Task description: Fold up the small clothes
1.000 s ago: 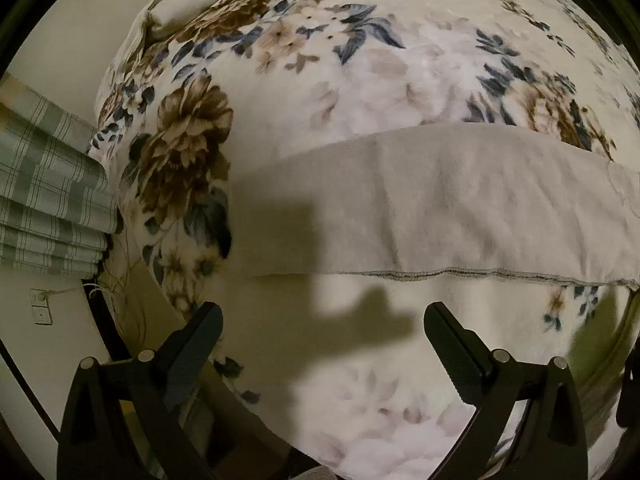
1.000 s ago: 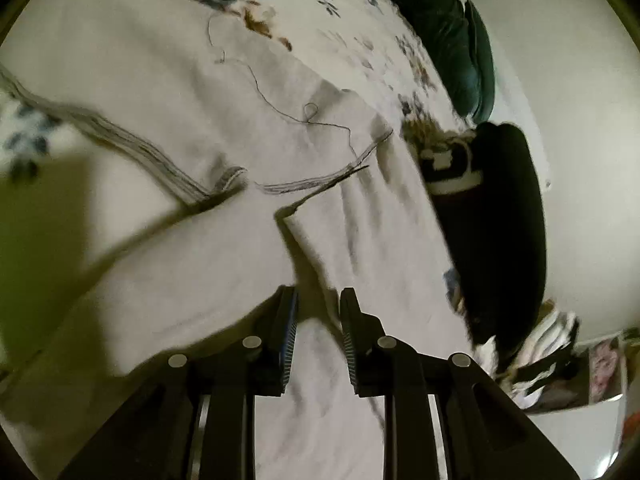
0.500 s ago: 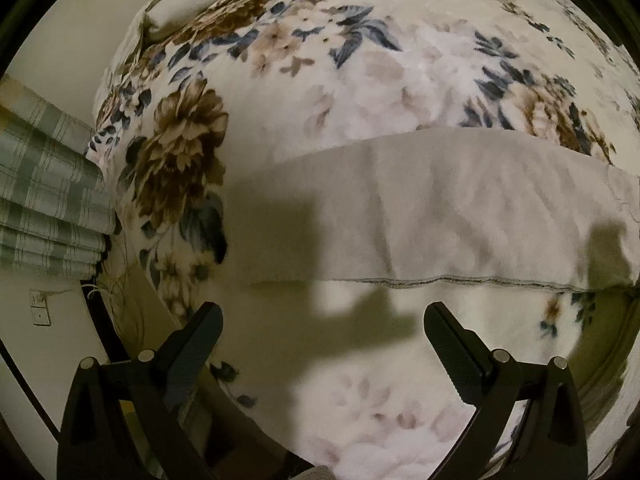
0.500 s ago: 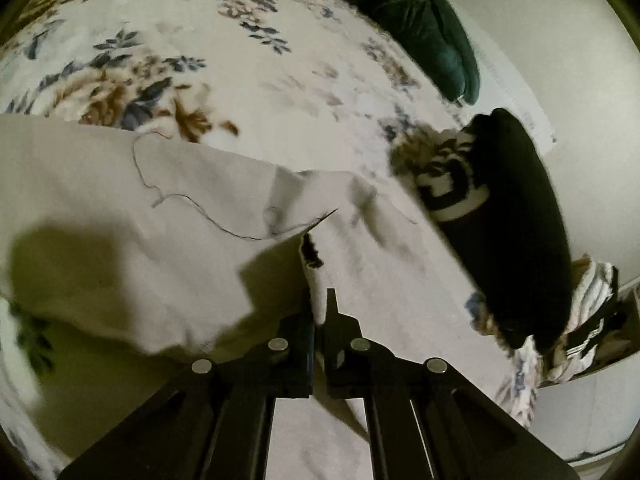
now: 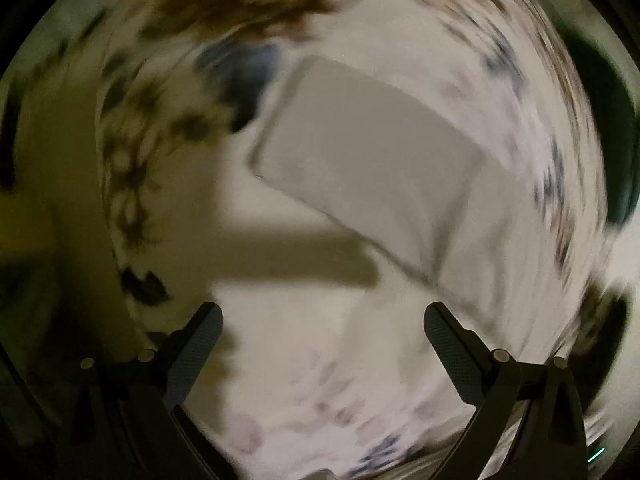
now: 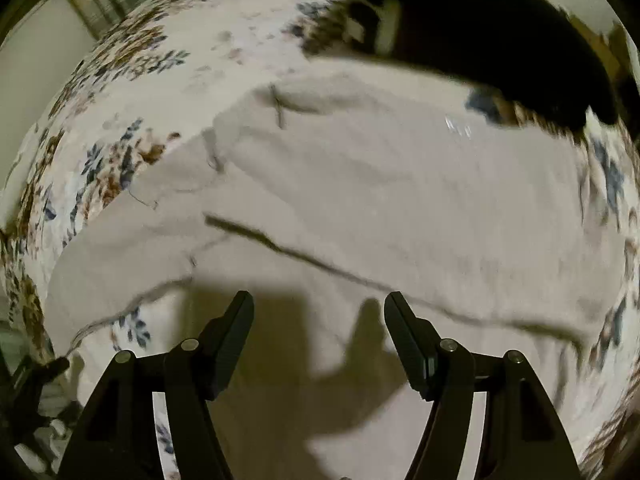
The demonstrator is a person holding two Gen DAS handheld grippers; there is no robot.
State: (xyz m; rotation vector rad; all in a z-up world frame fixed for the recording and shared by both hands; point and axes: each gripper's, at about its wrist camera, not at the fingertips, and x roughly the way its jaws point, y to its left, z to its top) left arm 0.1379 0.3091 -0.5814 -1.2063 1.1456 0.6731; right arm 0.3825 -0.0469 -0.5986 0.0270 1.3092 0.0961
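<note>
1. Right tool (image 6: 319, 324) sits at the bottom of its frame with both jaws spread apart and nothing between them, above the near edge of the cloth (image 6: 360, 184).
2. Left tool (image 5: 322, 332) is likewise at the bottom of its frame, jaws wide apart and empty; this view is heavily blurred.
3. Just past the right tool, its shadow falls on the cloth and on the bedspread (image 6: 168, 40).
4. In the right view the pale beige cloth lies spread on the bedspread across the middle of the frame, with a dark seam line running from centre left toward lower right and loose threads near its upper-left edge.
5. In the left view the cloth (image 5: 360, 160) shows as a tilted pale rectangle in the centre, well beyond the jaws, on the floral bedspread (image 5: 280, 380).
6. At the upper right of the right view, a black item (image 6: 480, 20) lies on the bed, just beyond the cloth's far edge.
</note>
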